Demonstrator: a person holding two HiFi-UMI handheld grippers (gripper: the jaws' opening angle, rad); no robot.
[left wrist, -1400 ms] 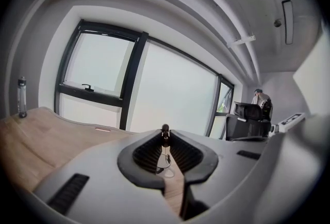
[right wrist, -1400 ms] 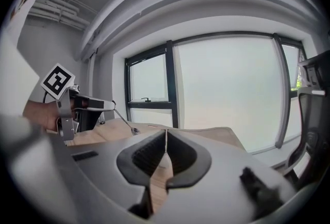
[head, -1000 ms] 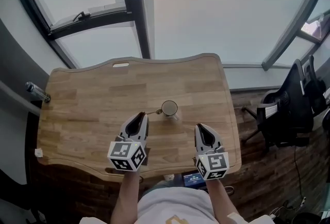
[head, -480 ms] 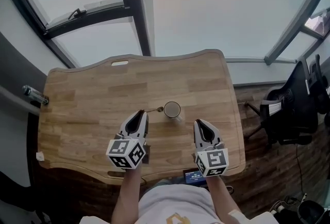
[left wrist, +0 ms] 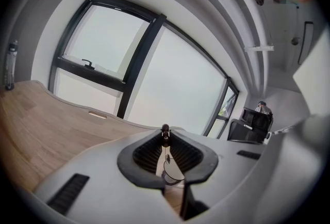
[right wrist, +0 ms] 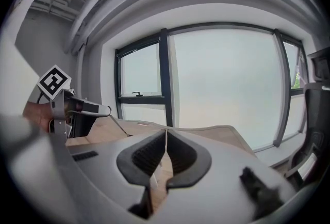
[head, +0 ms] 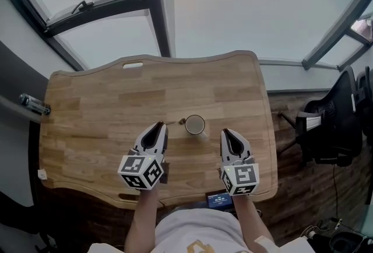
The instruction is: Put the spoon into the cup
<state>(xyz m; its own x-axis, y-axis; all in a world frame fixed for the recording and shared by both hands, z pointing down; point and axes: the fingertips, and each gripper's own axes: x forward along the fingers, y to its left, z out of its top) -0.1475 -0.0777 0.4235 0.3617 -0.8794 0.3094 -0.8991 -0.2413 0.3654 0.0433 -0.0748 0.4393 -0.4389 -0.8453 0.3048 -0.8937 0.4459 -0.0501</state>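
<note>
**Spoon held just beside the cup**

Over the light wooden table (head: 93,106) we hold our left gripper (head: 159,127), its jaws pressed together on the dark round knob of a thin metal spoon (head: 174,123). The left gripper view shows that knob pinched right at the tips. The spoon reaches rightward, and its far end is just beside the rim of the round pale-rimmed cup (head: 194,125), not inside it. Right of the cup, our right gripper (head: 227,132) hovers with its jaws closed on nothing.
</note>
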